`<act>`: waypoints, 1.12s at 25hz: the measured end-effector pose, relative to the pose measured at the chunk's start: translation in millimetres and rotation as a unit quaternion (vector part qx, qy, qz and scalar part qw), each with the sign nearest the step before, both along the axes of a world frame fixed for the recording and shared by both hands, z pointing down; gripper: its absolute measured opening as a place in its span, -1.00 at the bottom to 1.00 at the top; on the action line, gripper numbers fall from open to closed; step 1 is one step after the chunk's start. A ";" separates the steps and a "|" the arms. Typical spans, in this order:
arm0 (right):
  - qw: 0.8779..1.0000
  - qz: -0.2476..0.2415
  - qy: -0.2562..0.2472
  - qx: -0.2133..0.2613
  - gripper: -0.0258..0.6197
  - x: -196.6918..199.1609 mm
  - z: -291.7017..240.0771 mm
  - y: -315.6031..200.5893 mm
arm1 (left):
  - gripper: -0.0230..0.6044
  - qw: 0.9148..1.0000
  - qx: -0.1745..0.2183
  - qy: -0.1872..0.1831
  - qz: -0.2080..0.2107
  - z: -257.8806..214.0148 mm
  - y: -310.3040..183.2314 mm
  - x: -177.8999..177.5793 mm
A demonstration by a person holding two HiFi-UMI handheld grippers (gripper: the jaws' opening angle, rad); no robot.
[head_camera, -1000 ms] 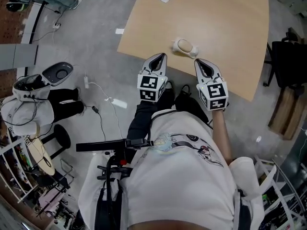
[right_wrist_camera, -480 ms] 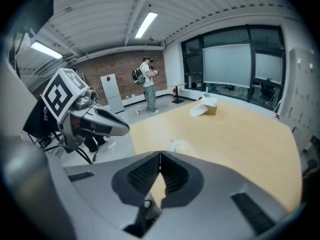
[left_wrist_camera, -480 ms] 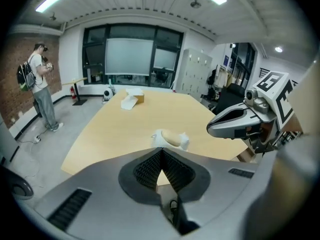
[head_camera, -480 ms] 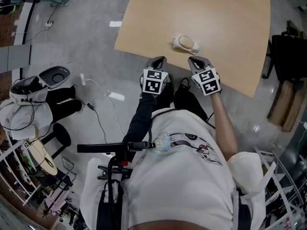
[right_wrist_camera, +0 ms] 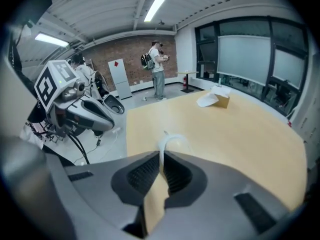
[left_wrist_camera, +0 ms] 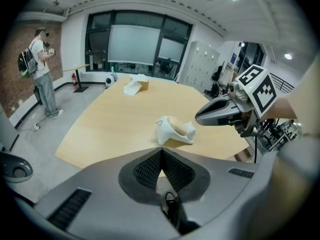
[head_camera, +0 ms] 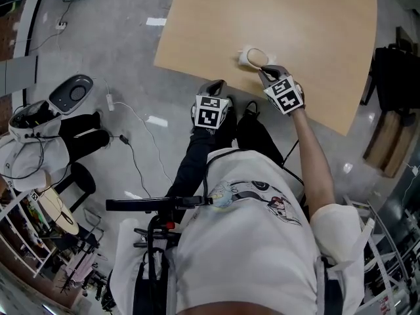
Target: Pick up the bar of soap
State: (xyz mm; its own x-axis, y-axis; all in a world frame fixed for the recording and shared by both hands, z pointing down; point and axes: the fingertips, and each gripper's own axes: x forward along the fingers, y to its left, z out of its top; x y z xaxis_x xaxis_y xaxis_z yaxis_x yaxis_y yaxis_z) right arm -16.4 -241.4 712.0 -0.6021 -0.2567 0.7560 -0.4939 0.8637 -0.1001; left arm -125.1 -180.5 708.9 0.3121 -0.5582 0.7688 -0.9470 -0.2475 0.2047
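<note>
A beige bar of soap (left_wrist_camera: 176, 125) lies in a white soap dish (left_wrist_camera: 167, 135) near the front edge of the wooden table (head_camera: 295, 25). In the head view my right gripper (head_camera: 266, 71) hangs over the table edge, its shut tips right at the dish (head_camera: 247, 55) and covering part of it. In the right gripper view only the dish's white rim (right_wrist_camera: 170, 141) shows past the right gripper (right_wrist_camera: 161, 154). My left gripper (head_camera: 216, 84) is shut and empty at the table's near edge, left of the dish. From the left gripper (left_wrist_camera: 161, 151) the dish lies just ahead.
Crumpled white paper and a small cardboard box (left_wrist_camera: 136, 85) lie at the table's far side. A person with a backpack (right_wrist_camera: 157, 66) stands beyond the table. A grey floor device (head_camera: 69, 94) and cables lie left of it, and a black chair (head_camera: 397, 77) stands at its right.
Both grippers have sunk toward the table. The right one has moved forward over the edge up to the soap dish. The left one has stayed at the near edge.
</note>
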 end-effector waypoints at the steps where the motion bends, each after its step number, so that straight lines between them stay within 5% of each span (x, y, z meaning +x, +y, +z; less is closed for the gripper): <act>1: 1.000 -0.008 0.001 0.001 -0.88 -2.9 4.5 -3.4 | -0.92 1.000 -0.002 0.000 -0.001 2.3 -0.3 -1.5; 9: 0.998 -0.049 0.045 -0.010 -0.71 -3.0 27.1 -13.5 | -0.92 1.000 -0.014 0.000 -0.004 13.9 -0.5 -5.6; 17: 0.982 -0.150 0.119 0.001 -0.18 -0.2 52.2 -22.7 | -0.92 1.000 -0.025 0.002 -0.006 22.1 2.8 -7.8; 28: 0.961 -0.219 0.172 0.002 -0.16 -11.2 80.3 -37.7 | -0.92 0.999 -0.038 0.004 -0.029 31.3 11.9 -26.3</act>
